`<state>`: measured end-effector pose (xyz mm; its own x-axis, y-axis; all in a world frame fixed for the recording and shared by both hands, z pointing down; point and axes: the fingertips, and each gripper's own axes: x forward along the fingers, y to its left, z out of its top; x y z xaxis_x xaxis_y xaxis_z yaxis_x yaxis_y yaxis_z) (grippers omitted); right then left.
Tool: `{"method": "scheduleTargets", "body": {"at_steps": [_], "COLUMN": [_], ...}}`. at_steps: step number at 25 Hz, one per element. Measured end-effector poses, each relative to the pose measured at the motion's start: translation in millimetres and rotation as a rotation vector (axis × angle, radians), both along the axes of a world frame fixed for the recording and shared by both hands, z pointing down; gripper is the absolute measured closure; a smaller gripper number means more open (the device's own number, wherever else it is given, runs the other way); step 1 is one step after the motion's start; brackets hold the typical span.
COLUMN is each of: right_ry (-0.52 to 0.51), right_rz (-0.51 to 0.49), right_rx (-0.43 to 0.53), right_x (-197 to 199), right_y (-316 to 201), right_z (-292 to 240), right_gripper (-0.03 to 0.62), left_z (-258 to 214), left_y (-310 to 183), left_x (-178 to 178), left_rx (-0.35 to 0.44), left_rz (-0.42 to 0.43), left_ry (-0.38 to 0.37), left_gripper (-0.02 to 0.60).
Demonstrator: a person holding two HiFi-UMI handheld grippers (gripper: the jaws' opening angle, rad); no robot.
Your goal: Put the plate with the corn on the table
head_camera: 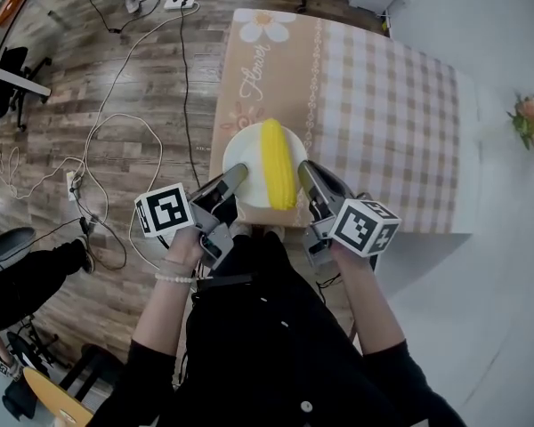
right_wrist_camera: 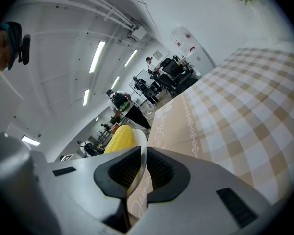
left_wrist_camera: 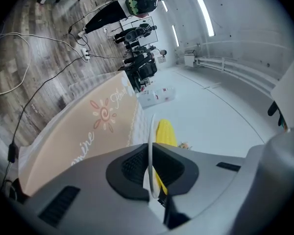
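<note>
Over the near end of the table (head_camera: 383,96), the white plate (head_camera: 245,154) sat level with the corn (head_camera: 279,163) lying along its 12-to-6 line, a little toward the 3 o'clock side. Whether the plate's base touched the cloth could not be told from the head view.

The left tongs (head_camera: 238,174) were clamped on the rim at about 8 o'clock and the right tongs (head_camera: 306,172) at about 4 o'clock. In each gripper view the thin edge of the plate (left_wrist_camera: 151,146) ran straight between the ribbed pads, with the yellow cob (left_wrist_camera: 165,131) just beyond. The right gripper view showed the same pinch on the plate (right_wrist_camera: 142,151), the corn (right_wrist_camera: 120,137) rising above the jaws.

The step in hand seemed to be the set-down. Done well, both tongs would go down together at the same rate so the plate stays flat. The cob is round and would likely roll toward 3 or 9 o'clock at any tilt. The plate lay close to the table's 6 o'clock edge, so carrying it a little toward 12 o'clock first would leave more cloth under it. Release should probably wait until the base is fully down, both sides opening at once, then drawing back toward 6 o'clock without dragging the rim.
</note>
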<state>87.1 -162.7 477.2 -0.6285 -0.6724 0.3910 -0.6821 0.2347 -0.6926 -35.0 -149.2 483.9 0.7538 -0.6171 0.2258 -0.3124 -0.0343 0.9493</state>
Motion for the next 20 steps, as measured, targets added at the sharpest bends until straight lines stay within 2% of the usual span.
{"method": "scheduleTargets", "body": {"at_steps": [2, 5, 20], "right_ry": [0.016, 0.035, 0.102], "right_rz": [-0.002, -0.004, 0.013], "right_rx": [-0.007, -0.014, -0.082], "right_x": [0.4, 0.9, 8.2], "right_y": [-2.9, -6.2, -15.1], "right_z": [7.9, 16.8, 68.3], "right_gripper": [0.523, 0.523, 0.523], "left_z": [10.0, 19.3, 68.9], "left_y": [-3.7, -8.1, -27.2], "left_x": [0.7, 3.7, 8.4], "left_rx": [-0.006, -0.021, -0.056], "left_rz": [0.002, 0.002, 0.071], "left_ry": [-0.016, 0.0, -0.148], "left_gripper": [0.554, 0.554, 0.552]}}
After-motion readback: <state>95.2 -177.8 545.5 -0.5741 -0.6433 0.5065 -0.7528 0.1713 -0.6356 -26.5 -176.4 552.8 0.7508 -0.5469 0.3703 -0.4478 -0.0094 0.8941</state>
